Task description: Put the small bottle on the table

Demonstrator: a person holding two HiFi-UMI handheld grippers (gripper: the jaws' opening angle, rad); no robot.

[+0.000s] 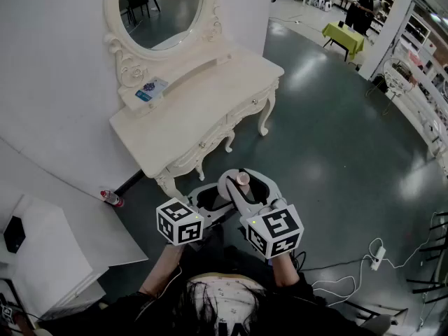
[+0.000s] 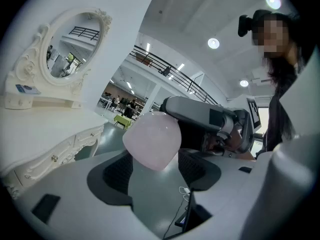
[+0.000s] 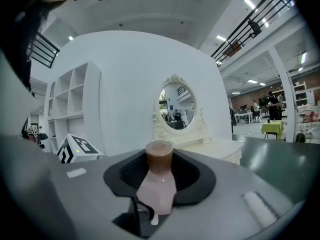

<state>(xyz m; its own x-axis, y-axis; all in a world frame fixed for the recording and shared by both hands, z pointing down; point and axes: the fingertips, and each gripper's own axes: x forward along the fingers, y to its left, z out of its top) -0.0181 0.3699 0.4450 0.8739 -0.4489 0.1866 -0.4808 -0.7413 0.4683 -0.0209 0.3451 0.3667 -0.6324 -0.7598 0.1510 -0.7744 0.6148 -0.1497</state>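
Note:
The small bottle [image 1: 242, 180] is pale pink with a brown cap [image 3: 159, 151]. My right gripper [image 1: 241, 186] is shut on its body, held low in front of the person and above the dark floor. In the right gripper view the bottle [image 3: 157, 186] stands cap-up between the black pads. My left gripper [image 1: 212, 200] is beside it with its jaws open, pointing at the bottle's rounded pink base [image 2: 152, 140], which hangs just beyond its fingertips. The cream vanity table [image 1: 196, 117] stands ahead and to the left, a step away.
An oval mirror [image 1: 157, 9] rises from the table's back shelf, where a small card [image 1: 150, 89] lies. A red-capped bottle [image 1: 110, 198] lies on the floor by the wall. White shelving [image 1: 42, 250] is at the left, and a power strip with cables [image 1: 376, 254] at the right.

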